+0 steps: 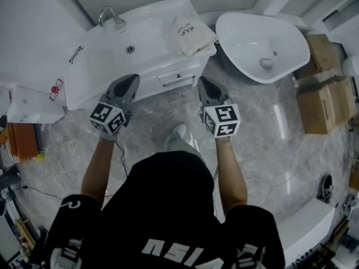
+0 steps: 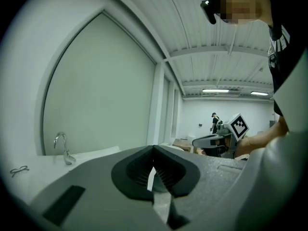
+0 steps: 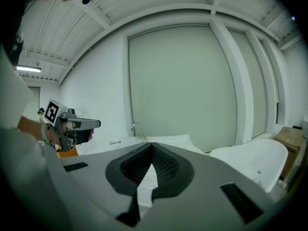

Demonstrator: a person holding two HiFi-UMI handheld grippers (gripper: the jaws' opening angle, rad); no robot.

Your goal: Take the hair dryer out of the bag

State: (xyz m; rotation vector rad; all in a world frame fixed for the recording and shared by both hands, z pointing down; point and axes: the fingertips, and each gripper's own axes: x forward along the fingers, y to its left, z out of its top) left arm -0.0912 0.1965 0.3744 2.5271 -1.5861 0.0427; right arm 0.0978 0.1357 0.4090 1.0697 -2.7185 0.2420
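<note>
Left gripper [image 1: 133, 78] fully closed, nothing between the jaws. Right gripper [image 1: 202, 81] same: closed, empty. Both are held side by side over the grey marble floor [image 1: 269, 150], tips pointing at the front of the white bench [image 1: 157, 21]. Bag [image 1: 190, 32], cream with dark print, lies on the bench's right end beside the basin [image 1: 120, 52], apart from both grippers. Hair dryer can't be made out. Faucet [image 1: 109, 17] back left; bathtub [image 1: 247, 32] just right of the bench.
</note>
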